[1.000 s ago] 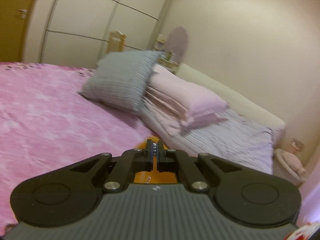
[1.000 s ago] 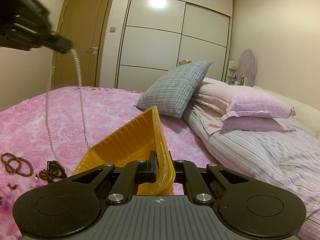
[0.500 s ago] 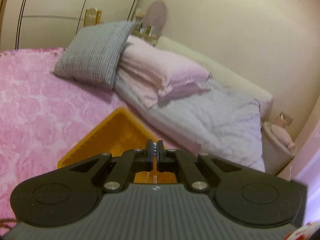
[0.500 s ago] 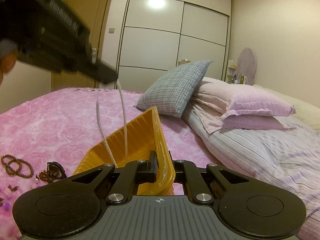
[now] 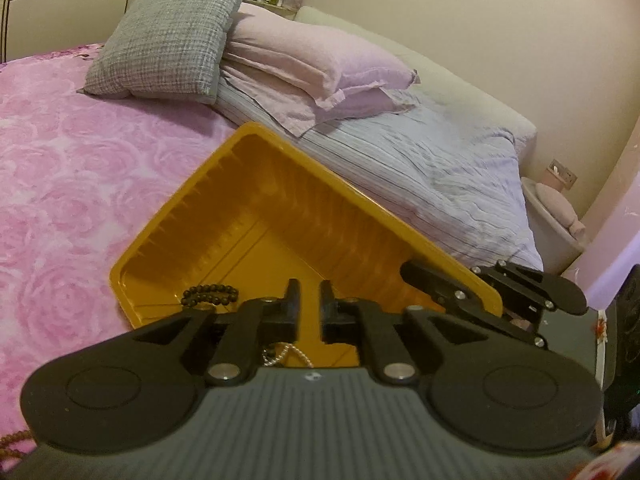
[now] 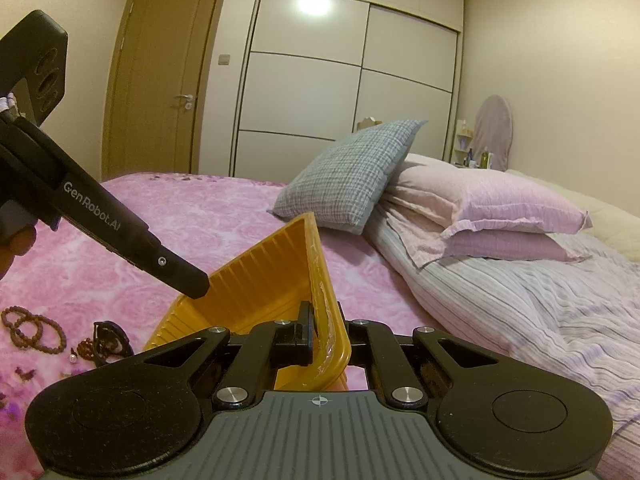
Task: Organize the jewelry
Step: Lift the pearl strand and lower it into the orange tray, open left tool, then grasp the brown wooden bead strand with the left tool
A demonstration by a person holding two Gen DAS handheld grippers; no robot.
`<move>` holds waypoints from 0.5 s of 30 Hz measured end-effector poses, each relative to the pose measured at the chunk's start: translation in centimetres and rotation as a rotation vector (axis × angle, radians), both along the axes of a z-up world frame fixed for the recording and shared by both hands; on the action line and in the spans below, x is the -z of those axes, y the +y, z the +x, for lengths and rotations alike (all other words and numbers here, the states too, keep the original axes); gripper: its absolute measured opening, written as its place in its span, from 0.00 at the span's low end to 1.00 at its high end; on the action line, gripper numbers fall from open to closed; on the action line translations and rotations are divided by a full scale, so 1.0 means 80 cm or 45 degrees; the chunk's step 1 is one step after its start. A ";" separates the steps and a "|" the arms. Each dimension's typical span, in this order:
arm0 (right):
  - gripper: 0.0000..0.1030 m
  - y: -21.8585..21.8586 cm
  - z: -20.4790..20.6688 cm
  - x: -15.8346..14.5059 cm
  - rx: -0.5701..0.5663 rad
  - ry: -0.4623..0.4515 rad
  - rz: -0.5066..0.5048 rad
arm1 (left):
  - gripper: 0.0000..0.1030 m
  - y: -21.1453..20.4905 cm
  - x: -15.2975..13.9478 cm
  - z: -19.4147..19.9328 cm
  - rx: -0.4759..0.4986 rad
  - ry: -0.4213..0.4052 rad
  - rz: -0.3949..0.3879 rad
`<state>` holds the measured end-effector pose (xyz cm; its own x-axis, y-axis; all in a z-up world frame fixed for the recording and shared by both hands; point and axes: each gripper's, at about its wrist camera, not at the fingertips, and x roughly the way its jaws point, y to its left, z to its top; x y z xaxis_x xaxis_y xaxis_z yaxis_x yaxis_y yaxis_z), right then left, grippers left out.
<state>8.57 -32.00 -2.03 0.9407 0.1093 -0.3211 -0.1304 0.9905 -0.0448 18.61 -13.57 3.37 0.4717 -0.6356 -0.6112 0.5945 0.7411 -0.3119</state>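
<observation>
Right gripper (image 6: 316, 332) clamps the yellow tray's (image 5: 280, 216) near rim; left gripper (image 5: 308, 300), jaws opening and empty, hovers inside above a pearl necklace (image 5: 286, 354).

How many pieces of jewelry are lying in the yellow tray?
2. A black bead bracelet lies by the tray's near left corner; a pale chain lies just below the left claw, whose jaws are opening with nothing between them. The claw may hide more.

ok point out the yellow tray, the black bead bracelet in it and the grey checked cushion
yellow tray (image 5: 256, 184), left wrist view, on its ribbed far inner wall
black bead bracelet (image 5: 208, 294), left wrist view, on the middle of the bead loop on the tray floor
grey checked cushion (image 6: 352, 172), right wrist view, on the centre of its front face
</observation>
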 end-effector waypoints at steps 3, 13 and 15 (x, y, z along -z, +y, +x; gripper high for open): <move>0.07 -0.001 0.000 0.000 0.002 0.001 0.002 | 0.32 0.011 -0.009 -0.001 -0.026 -0.040 0.008; 0.07 -0.003 -0.002 0.000 0.002 0.001 0.004 | 0.39 0.103 -0.024 -0.013 -0.233 -0.142 0.075; 0.07 -0.003 -0.001 0.000 0.003 0.001 0.002 | 0.39 0.129 -0.019 -0.020 -0.306 -0.156 0.109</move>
